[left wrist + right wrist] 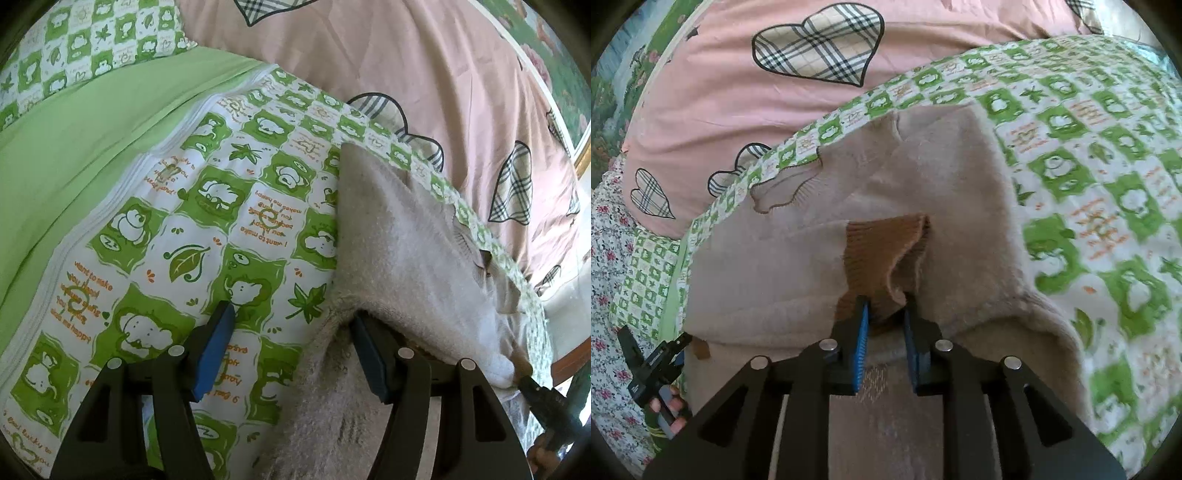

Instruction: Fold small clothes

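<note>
A fuzzy beige garment [820, 236] with a brown ribbed cuff [886, 254] lies on a quilted green-and-white cartoon-print bedspread [1089, 177]. Beyond it bulges a smooth pink duvet [713, 92] with plaid hearts. The right gripper [886, 314] pinches the cuff in narrow jaws; the left gripper [291, 317] gapes wide, its right finger under a raised fleece fold.

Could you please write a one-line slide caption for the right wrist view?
Right hand-held gripper pinching the brown ribbed cuff of a beige fleece garment spread on a green-and-white patterned quilt.

Fuzzy beige knit garment [798, 258], smooth printed cotton sheet [184, 229], matt black tongs [884, 325]
</note>
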`<action>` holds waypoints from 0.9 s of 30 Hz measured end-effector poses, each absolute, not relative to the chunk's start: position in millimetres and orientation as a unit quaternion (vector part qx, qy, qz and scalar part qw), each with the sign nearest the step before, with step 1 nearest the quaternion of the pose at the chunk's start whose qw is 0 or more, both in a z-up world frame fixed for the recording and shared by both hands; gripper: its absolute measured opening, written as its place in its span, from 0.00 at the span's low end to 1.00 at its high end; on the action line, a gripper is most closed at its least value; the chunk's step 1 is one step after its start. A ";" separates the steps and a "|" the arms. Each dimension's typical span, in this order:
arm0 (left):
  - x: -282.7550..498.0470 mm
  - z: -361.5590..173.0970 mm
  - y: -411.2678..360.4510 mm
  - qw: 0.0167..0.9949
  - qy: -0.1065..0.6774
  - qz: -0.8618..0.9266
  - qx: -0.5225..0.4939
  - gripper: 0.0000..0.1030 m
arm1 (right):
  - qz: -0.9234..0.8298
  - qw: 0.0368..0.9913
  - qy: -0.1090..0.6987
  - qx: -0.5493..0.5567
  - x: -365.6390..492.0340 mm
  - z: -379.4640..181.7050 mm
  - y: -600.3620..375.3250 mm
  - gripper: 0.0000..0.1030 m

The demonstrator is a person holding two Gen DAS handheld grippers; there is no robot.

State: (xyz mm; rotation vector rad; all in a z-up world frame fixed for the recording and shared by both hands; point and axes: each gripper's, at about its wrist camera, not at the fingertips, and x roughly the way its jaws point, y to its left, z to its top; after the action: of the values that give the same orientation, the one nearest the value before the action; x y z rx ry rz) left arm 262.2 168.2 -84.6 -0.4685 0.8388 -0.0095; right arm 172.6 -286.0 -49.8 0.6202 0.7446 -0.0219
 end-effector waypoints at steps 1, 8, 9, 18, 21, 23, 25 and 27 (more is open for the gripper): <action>260.1 -82.3 167.1 0.885 0.409 -0.005 -0.222 0.63 | -0.007 0.886 0.357 0.295 166.8 -45.9 -286.4 0.20; 195.0 -66.9 159.8 0.876 0.431 -0.051 -0.212 0.62 | 0.015 0.897 0.348 0.272 110.4 -25.4 -292.0 0.43; 180.7 -65.7 157.9 0.875 0.435 -0.057 -0.204 0.62 | 0.022 0.896 0.351 0.270 102.1 -25.2 -291.7 0.43; 60.1 -78.3 160.9 0.843 0.489 -0.093 -0.202 0.67 | 0.091 0.889 0.363 0.265 8.3 -39.5 -288.1 0.43; 32.1 -82.4 156.2 0.839 0.498 -0.104 -0.194 0.67 | 0.103 0.883 0.370 0.269 -21.0 -49.2 -291.5 0.43; 15.9 -84.0 151.3 0.839 0.499 -0.112 -0.186 0.67 | 0.109 0.878 0.376 0.276 -43.0 -56.7 -296.6 0.43; 5.1 -86.5 148.8 0.833 0.504 -0.125 -0.190 0.67 | 0.111 0.874 0.380 0.282 -60.9 -63.4 -302.0 0.43; -3.3 -87.1 146.9 0.831 0.502 -0.139 -0.195 0.64 | 0.114 0.870 0.383 0.290 -76.5 -70.2 -306.9 0.43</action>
State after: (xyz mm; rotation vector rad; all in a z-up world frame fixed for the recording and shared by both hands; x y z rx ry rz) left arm -3.3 146.9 -87.1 -0.4140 1.0641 -0.2957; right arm -76.5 -306.9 -70.2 0.6068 0.8012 0.2381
